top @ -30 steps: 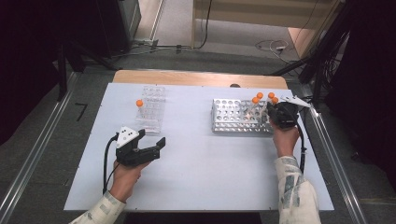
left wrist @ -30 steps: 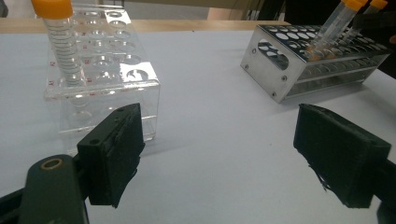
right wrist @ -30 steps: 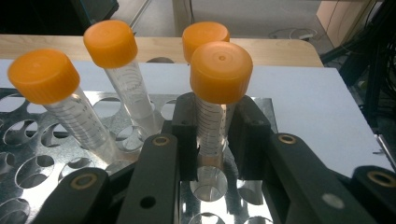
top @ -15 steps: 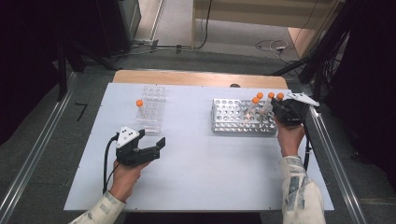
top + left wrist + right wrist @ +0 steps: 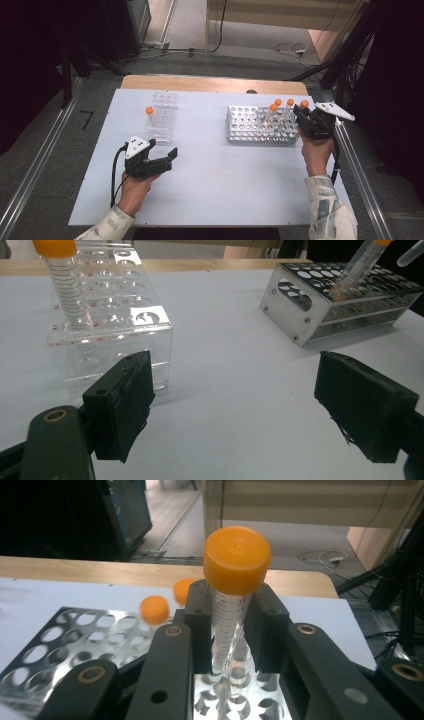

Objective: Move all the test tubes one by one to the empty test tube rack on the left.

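Above metal rack [image 5: 60, 650], right hand-held gripper [image 5: 232, 625] clamping tube [image 5: 232, 595]

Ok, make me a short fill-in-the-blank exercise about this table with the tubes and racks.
1. The right gripper is shut on a tube with an ___ cap.
2. The clear rack holds ___ tube.
3. The left gripper has its jaws ___.
4. The metal rack stands on the ___ side of the table.

Missing words: orange; one; open; right
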A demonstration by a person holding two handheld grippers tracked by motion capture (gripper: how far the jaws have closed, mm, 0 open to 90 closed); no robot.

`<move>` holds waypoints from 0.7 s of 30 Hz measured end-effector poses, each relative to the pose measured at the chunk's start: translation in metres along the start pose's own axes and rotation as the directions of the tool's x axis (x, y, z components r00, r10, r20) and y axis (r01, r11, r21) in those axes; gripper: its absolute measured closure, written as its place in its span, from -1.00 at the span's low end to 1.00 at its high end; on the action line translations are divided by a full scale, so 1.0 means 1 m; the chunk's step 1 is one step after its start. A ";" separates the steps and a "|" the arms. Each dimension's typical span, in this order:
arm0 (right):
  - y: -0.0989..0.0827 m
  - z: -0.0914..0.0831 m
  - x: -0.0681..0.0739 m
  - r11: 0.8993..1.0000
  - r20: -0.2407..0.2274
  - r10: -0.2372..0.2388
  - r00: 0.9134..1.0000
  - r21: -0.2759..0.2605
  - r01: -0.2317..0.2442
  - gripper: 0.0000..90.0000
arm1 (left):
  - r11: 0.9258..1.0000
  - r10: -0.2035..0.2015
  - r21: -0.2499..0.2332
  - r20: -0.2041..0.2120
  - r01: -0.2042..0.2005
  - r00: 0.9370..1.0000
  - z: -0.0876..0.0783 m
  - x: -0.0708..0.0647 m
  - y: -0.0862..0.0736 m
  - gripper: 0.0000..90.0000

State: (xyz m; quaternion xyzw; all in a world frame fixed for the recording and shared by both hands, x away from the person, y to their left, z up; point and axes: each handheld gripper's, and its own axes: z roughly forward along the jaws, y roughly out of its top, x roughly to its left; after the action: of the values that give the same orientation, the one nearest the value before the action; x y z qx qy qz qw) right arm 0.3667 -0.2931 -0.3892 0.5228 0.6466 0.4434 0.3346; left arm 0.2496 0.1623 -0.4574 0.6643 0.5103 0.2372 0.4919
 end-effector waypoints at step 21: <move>-0.019 -0.019 0.058 0.997 -0.229 -0.064 0.971 0.023 0.071 0.59 | 1.000 0.003 0.004 -0.001 -0.003 1.000 0.001 0.000 -0.001 -0.64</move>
State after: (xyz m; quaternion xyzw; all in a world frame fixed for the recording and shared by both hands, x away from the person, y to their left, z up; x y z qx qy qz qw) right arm 0.3289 -0.2419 -0.3981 0.4513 0.7049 0.4787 0.2650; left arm 0.2502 0.1615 -0.4587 0.6660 0.5101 0.2369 0.4900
